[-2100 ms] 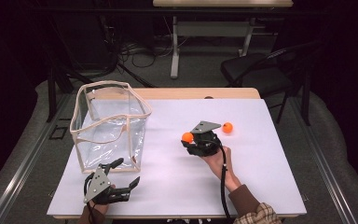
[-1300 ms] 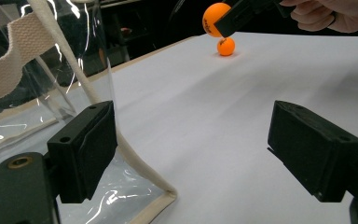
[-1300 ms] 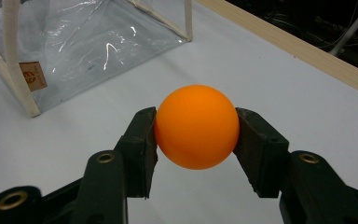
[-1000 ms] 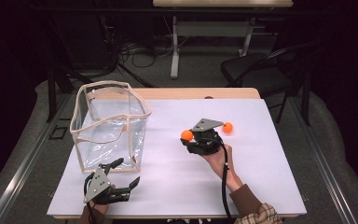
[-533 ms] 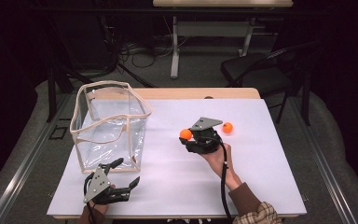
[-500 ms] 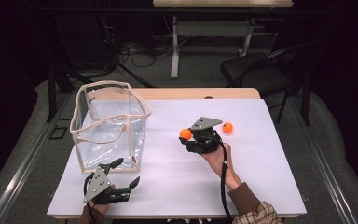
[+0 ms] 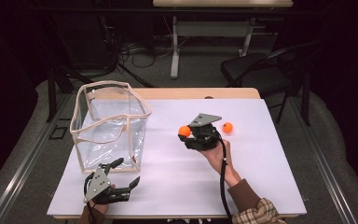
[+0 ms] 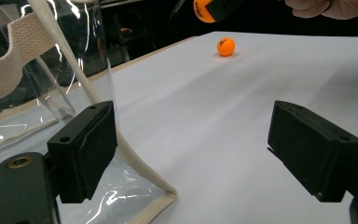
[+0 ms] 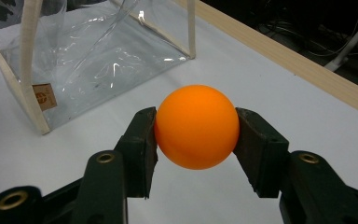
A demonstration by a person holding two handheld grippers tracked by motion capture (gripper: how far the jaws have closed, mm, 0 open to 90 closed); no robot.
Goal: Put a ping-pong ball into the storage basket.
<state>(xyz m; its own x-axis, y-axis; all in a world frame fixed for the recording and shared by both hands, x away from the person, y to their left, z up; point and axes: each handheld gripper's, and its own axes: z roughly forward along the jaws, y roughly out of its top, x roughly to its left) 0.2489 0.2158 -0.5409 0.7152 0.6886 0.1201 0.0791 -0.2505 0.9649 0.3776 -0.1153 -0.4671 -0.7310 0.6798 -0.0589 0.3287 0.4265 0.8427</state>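
Two orange balls are in play. I have my right gripper [image 7: 188, 134] clamped on the first ball [image 9: 196, 126], both pads pressed against its sides, holding it above the white table [image 7: 261, 158], to the right of the clear bag [image 7: 109, 123]. The second ball [image 7: 227, 127] lies on the table just beyond and to the right of that gripper, apart from it. My left gripper [image 7: 123, 175] rests near the front edge, by the bag's near corner, jaws spread wide with nothing between them.
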